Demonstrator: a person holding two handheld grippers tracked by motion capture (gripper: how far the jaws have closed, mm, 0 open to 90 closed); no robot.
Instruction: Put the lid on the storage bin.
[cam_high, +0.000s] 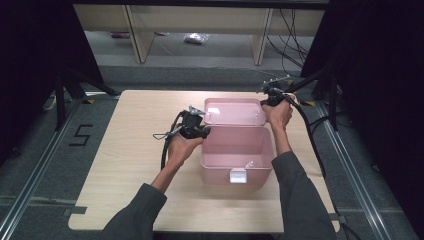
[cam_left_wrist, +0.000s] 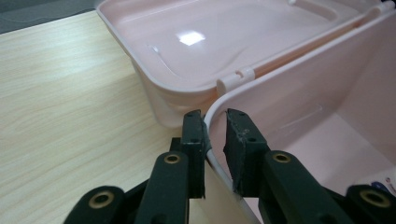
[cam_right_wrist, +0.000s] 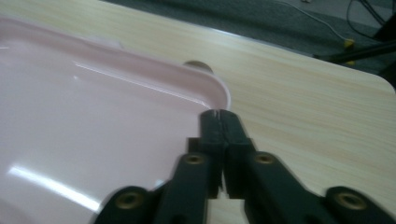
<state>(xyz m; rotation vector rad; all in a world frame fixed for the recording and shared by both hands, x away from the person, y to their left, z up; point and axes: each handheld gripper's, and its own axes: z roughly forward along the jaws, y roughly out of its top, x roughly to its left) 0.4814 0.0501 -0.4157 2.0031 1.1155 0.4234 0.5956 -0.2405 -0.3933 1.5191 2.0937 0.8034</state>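
Note:
A pink plastic box stands open on the wooden table, its hinged lid laid back flat behind it. A white latch sits on the front wall. My left gripper is at the box's back left corner. In the left gripper view its jaws straddle the box wall; the left pad touches the rim and a small gap shows at the right pad. My right gripper is at the lid's right edge. In the right gripper view it is shut on the lid's corner rim.
A small pale item lies on the box floor. Black stand legs rise beside both far table corners, and cables trail off the right side. Bare wood lies left of and in front of the box.

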